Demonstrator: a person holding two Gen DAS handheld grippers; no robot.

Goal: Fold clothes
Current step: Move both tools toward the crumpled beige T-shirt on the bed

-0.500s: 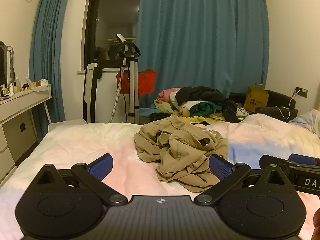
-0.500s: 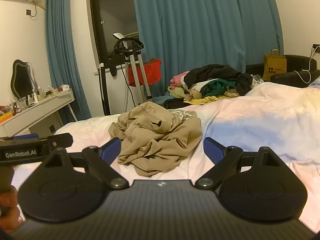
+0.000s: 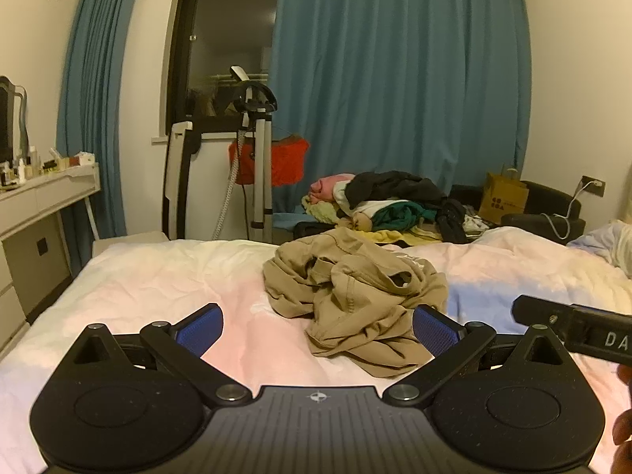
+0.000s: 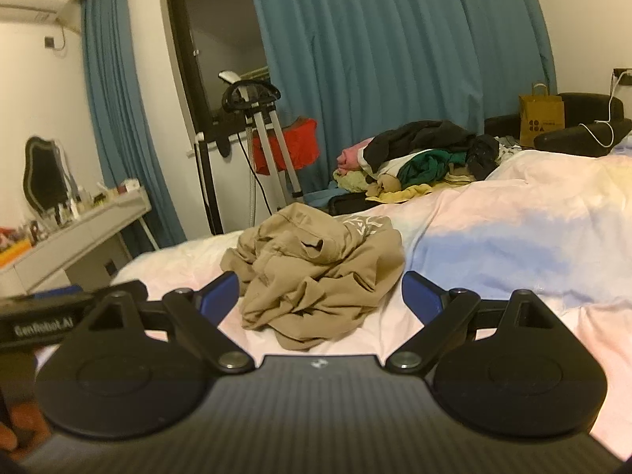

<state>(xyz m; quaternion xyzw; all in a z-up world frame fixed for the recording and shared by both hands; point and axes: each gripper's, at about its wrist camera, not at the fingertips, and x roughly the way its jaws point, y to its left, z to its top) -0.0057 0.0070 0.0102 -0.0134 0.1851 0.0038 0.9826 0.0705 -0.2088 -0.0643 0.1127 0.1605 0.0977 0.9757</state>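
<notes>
the crumpled garment near the bed's far edge is plain tan, with a small white print on its far side. the bed cover is a pale wash of pink, white and light blue. both grippers are black with blue pads. the curtains are teal blue. the clothes pile beyond the far edge mixes black, green, yellow, pink and white. a red cloth hangs behind, and the paper bag is mustard brown.

A tan garment lies crumpled in a loose heap on the bed, unfolded. It sits toward the bed's far edge, with pale lettering showing on its far side.
</notes>
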